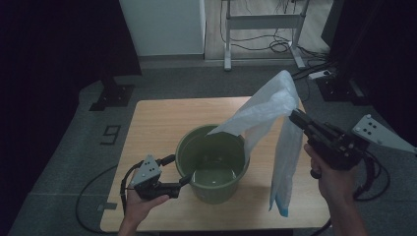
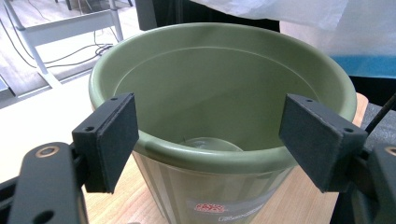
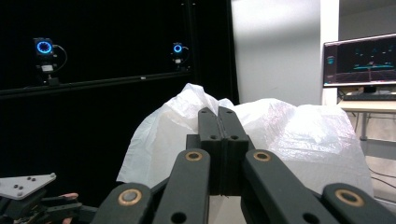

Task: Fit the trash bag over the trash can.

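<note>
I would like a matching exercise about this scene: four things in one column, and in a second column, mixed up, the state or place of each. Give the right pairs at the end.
Things:
1. round green plastic bucket
2. thin white plastic bag
3. left gripper
4. right gripper

States:
A. jaws open, at the rim
B. hangs in the air, its lower end by the table
C. jaws shut on thin plastic
D. stands upright on the wooden table

Pairs: 1-D, 2-B, 3-A, 4-C

The white bag [image 1: 275,128] hides part of the green bucket's [image 1: 189,147] far rim.
</note>
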Demonstrator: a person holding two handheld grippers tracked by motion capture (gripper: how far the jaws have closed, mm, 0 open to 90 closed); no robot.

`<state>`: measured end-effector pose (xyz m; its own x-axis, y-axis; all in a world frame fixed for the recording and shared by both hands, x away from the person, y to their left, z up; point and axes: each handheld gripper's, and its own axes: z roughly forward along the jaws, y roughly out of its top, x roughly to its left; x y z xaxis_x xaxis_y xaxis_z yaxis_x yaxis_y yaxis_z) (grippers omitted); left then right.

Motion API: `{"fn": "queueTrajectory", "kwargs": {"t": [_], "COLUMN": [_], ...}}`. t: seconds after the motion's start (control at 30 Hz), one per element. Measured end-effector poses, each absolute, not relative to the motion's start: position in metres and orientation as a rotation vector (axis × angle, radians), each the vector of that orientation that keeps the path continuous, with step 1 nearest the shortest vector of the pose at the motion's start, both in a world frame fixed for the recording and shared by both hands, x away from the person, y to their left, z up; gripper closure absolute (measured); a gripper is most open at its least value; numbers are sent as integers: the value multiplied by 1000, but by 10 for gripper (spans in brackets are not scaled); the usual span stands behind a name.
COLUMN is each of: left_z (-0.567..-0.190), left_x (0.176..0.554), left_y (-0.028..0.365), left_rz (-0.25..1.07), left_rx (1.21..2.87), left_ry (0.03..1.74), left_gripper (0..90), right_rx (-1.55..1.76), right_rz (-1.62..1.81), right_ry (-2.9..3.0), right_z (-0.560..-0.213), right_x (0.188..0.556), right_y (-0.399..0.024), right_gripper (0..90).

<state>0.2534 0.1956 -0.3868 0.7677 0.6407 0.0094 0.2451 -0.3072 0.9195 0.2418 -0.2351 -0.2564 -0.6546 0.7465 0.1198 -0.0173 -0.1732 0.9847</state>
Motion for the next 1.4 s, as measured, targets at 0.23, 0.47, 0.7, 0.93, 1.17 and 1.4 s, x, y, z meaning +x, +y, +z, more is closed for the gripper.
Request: {"fn": "queueTrajectory", "kwargs": {"t": [0.23, 0.47, 0.7, 0.93, 1.17, 1.4], "left_z": [-385, -384, -385, -387, -388, -387], "left_x": [253, 252, 251, 251, 251, 250], "left_y": [198, 199, 199, 197, 194, 196], "left_rz": [467, 473, 471, 466, 467, 488], "left_rx": [1879, 1868, 1864, 1872, 1875, 1868], "left_ry": [678, 679, 677, 672, 667, 666], "left_gripper": [192, 192, 192, 193, 194, 202], "right_rx": [809, 774, 818, 870, 883, 906], "right_rz": [1906, 1909, 1897, 1894, 1887, 1899], "right_ry": [1577, 1611, 1653, 1693, 1744, 1775], "right_z": [-252, -251, -273, -300, -318, -339], "right_x": [241, 237, 245, 250, 252, 246], "right_y": [-224, -213, -206, -200, -191, -191], "right_gripper": [894, 894, 893, 893, 893, 892]}}
